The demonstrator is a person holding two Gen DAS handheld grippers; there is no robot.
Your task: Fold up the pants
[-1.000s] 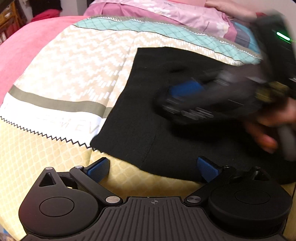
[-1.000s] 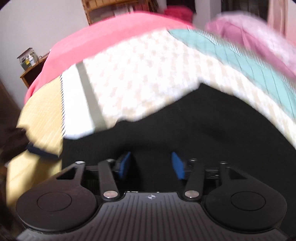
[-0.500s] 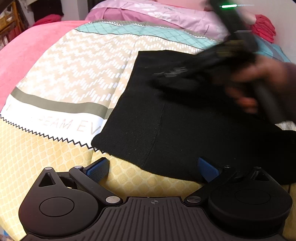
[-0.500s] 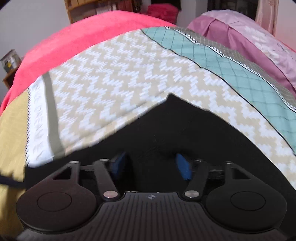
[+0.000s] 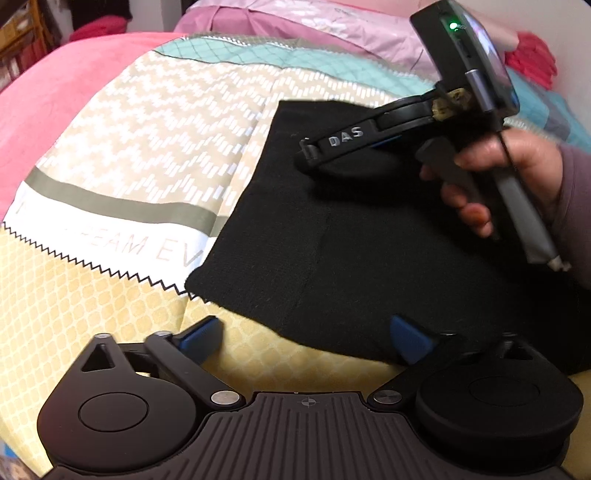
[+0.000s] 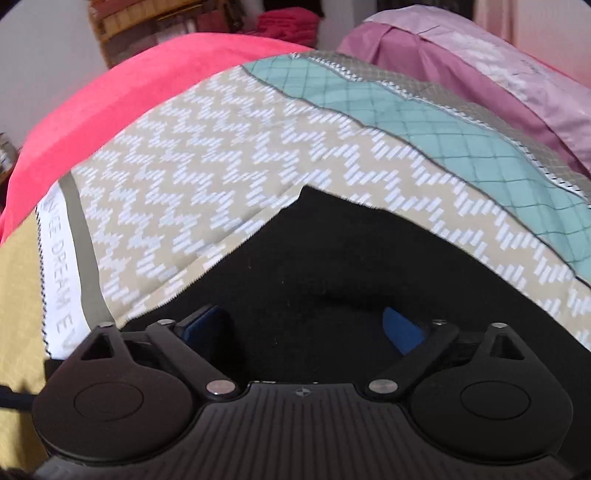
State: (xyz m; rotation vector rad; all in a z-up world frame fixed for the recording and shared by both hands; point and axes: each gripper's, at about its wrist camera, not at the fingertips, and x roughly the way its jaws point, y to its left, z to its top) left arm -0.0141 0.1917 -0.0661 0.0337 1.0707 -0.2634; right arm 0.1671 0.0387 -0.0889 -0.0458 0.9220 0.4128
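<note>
Black pants (image 5: 332, 236) lie folded flat on a patterned bedspread (image 5: 155, 122). My left gripper (image 5: 306, 332) is open and empty, its blue pads at the near edge of the pants. In the left wrist view my right gripper (image 5: 310, 151) hovers over the far part of the pants, held by a hand (image 5: 509, 173). In the right wrist view my right gripper (image 6: 303, 328) is open and empty just above the black pants (image 6: 332, 266), whose far corner points away.
The bedspread (image 6: 221, 147) has chevron, teal and yellow bands. A pink blanket (image 6: 122, 88) lies at the left and purple bedding (image 6: 461, 70) at the far right. Red folded cloth (image 5: 532, 55) lies at the far right. Shelves (image 6: 155, 26) stand beyond the bed.
My right gripper has swung up and toward the far corner of the pants and its jaws have opened wider. The left gripper has stayed put.
</note>
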